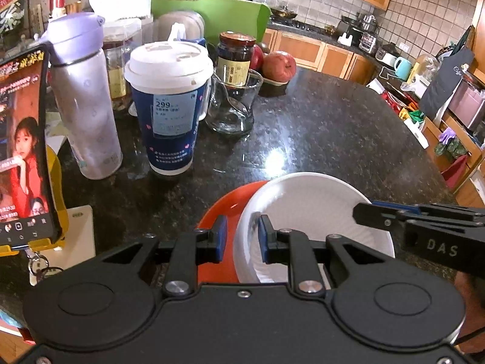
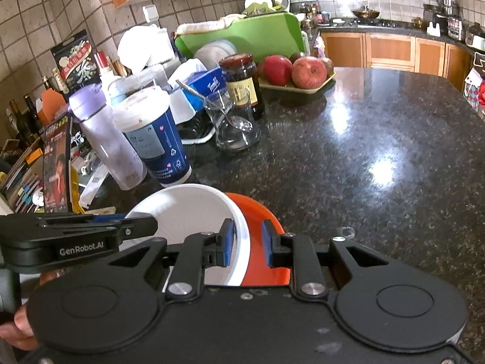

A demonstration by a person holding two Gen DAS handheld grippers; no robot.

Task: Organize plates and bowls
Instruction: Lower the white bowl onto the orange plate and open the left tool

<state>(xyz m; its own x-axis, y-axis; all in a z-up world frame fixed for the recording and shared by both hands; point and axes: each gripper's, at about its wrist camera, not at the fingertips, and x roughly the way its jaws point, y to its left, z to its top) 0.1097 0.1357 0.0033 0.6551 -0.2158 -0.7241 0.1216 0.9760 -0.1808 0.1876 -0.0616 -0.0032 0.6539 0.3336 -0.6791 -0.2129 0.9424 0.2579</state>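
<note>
A white bowl (image 1: 312, 209) sits in an orange plate (image 1: 230, 203) on the black granite counter, near its front edge. My left gripper (image 1: 241, 238) straddles the bowl's left rim with a gap at each pad, so it is open. My right gripper (image 2: 248, 244) straddles the bowl's right rim (image 2: 239, 227) over the orange plate (image 2: 263, 224), also open with gaps. Each gripper shows in the other's view, at the opposite side of the bowl (image 2: 188, 212).
Behind the bowl stand a blue paper cup (image 1: 171, 106), a purple bottle (image 1: 85, 100), a glass jar with a spoon (image 1: 233, 106), a dark sauce jar (image 1: 236, 60), apples on a tray (image 2: 298, 72), a green dish rack (image 2: 251, 38). A phone on a stand (image 1: 22, 148) is at left.
</note>
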